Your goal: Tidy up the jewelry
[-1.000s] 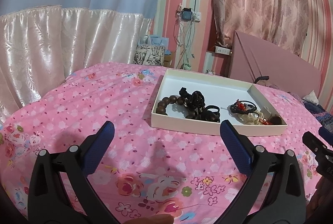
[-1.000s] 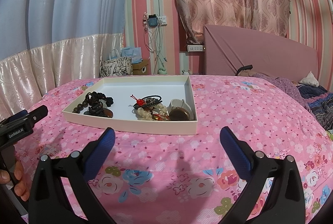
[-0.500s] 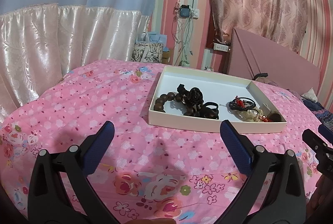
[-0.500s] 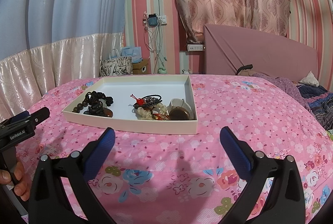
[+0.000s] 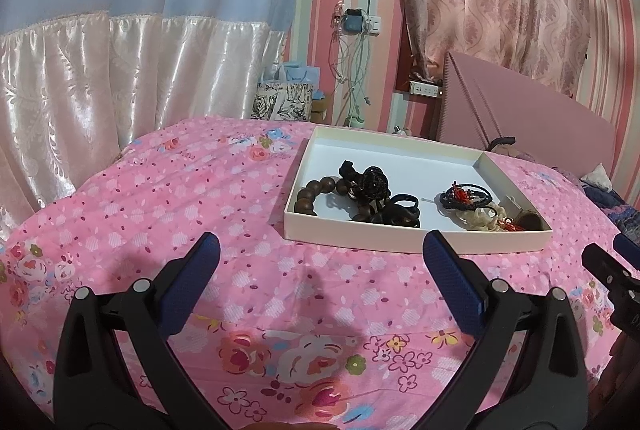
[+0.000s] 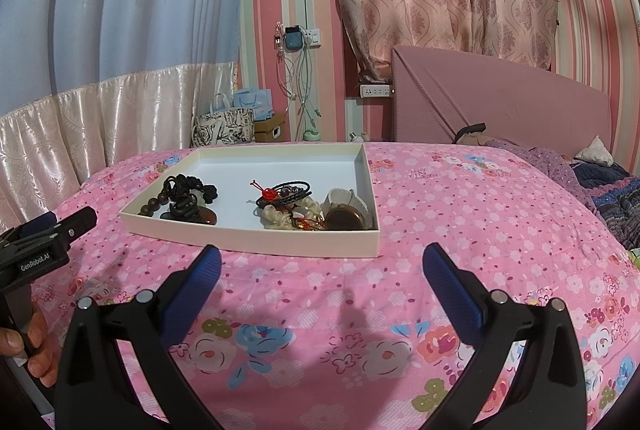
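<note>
Left wrist view: I am holding my left gripper spread wide, grasping nothing, above the floral bedspread; the shallow cream tray is sitting ahead, carrying a wooden bead bracelet. Right wrist view: my right gripper is likewise gaping empty, the tray's braided cord bracelet lying beyond.

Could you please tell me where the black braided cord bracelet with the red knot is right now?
In the right wrist view the braided bracelet lies mid-tray, above the cream beads.
</note>
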A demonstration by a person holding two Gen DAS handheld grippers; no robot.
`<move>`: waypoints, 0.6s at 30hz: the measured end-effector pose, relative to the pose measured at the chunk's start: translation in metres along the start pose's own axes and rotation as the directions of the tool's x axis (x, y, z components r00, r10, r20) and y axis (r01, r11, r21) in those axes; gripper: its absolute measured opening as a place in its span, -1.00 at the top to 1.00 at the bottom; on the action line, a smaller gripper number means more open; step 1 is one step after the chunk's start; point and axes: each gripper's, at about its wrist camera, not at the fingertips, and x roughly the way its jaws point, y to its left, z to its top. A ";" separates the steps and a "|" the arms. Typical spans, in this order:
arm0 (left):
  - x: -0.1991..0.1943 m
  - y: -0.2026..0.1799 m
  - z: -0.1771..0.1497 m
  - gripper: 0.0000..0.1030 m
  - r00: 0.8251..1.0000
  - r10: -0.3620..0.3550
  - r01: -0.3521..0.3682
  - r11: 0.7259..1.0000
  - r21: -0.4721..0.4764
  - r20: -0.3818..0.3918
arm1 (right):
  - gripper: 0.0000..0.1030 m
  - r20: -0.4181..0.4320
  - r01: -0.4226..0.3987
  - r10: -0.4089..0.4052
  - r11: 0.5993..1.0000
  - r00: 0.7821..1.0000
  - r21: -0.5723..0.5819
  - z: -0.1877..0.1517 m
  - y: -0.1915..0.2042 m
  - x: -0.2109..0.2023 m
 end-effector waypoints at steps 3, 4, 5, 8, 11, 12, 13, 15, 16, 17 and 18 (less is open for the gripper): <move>0.000 -0.002 0.000 -0.94 1.000 -0.001 0.001 1.000 0.006 -0.002 | -0.95 0.000 0.000 0.000 1.000 1.000 -0.001 0.000 0.000 0.000; 0.000 -0.002 0.000 -0.94 1.000 -0.003 0.003 1.000 0.007 -0.001 | -0.95 -0.001 0.000 0.000 1.000 1.000 -0.001 0.000 0.000 0.001; -0.001 -0.003 0.000 -0.94 1.000 -0.004 0.004 1.000 0.009 0.000 | -0.95 -0.001 0.000 0.000 1.000 1.000 0.000 0.000 0.000 0.000; -0.001 -0.004 0.000 -0.94 1.000 -0.004 0.004 1.000 0.016 0.002 | -0.95 0.000 0.000 0.000 1.000 1.000 0.000 0.000 0.000 0.001; -0.002 -0.005 0.000 -0.94 1.000 -0.003 0.003 1.000 0.020 0.005 | -0.95 -0.001 0.000 0.000 1.000 1.000 -0.001 0.000 0.000 0.000; -0.002 -0.005 0.000 -0.94 1.000 -0.003 0.003 1.000 0.021 0.006 | -0.95 -0.001 0.000 0.000 1.000 1.000 -0.001 0.000 0.000 0.000; -0.002 -0.006 0.000 -0.94 1.000 -0.003 0.003 1.000 0.022 0.006 | -0.95 0.000 0.000 0.000 1.000 1.000 0.000 0.000 0.000 0.000; -0.002 -0.006 0.000 -0.94 1.000 -0.004 0.004 1.000 0.024 0.006 | -0.95 -0.001 0.000 0.000 1.000 1.000 0.001 0.000 0.000 0.001; -0.002 -0.006 0.000 -0.94 1.000 -0.004 0.004 1.000 0.025 0.007 | -0.95 -0.002 0.000 0.000 1.000 1.000 0.000 0.000 0.000 0.001; -0.002 -0.006 0.000 -0.94 1.000 -0.004 0.004 1.000 0.025 0.007 | -0.95 -0.001 0.000 0.000 1.000 1.000 -0.001 0.000 0.000 0.000; -0.002 -0.006 0.000 -0.94 1.000 -0.005 0.004 1.000 0.025 0.007 | -0.95 0.001 0.000 0.000 1.000 1.000 -0.001 0.000 0.000 0.000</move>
